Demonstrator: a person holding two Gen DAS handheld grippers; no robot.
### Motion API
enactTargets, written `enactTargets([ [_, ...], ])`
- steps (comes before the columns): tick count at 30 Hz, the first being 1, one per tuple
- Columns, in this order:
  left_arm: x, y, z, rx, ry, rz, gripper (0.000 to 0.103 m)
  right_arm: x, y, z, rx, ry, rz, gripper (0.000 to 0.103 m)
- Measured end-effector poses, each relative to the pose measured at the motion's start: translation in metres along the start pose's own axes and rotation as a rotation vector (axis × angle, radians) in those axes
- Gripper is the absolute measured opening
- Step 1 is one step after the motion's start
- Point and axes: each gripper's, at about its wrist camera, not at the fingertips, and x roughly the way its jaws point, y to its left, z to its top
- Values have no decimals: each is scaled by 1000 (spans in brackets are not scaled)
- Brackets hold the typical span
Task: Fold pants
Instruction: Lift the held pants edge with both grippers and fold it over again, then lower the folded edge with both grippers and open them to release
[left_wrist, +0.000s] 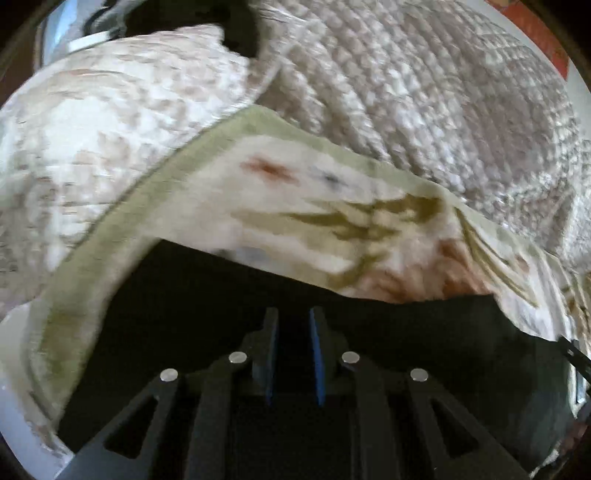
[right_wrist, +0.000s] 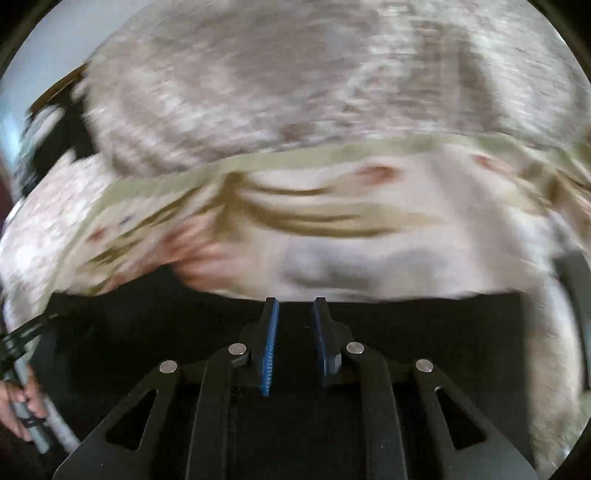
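Note:
Black pants (left_wrist: 406, 332) lie spread over a floral sheet on a bed and fill the lower half of both wrist views. My left gripper (left_wrist: 293, 314) has its blue pads a narrow gap apart, with dark pants cloth between them. My right gripper (right_wrist: 295, 304) stands the same way on the pants (right_wrist: 424, 321), close to their straight far edge. Both views are blurred. The cloth under the fingers is hidden.
The cream floral sheet with a green border (left_wrist: 277, 206) (right_wrist: 332, 221) lies beyond the pants. A quilted beige blanket (left_wrist: 424, 92) (right_wrist: 295, 74) is bunched behind it. At the lower left of the right wrist view, a hand (right_wrist: 18, 406) holds the other gripper's handle.

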Motion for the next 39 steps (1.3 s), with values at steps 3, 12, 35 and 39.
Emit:
enactTargets([
  [3, 7, 4, -1, 11, 1, 17, 19, 12, -32, -6, 53, 49, -107, 19],
  [12, -34, -23, -18, 90, -42, -15, 32, -26, 6, -18, -32, -3, 51, 29],
  [35, -50, -29, -84, 156, -28, 26, 40, -39, 74, -115, -318, -14, 123, 64],
  [39, -52, -27, -86, 153, -28, 22, 40, -40, 73, -114, -324, -24, 123, 64],
])
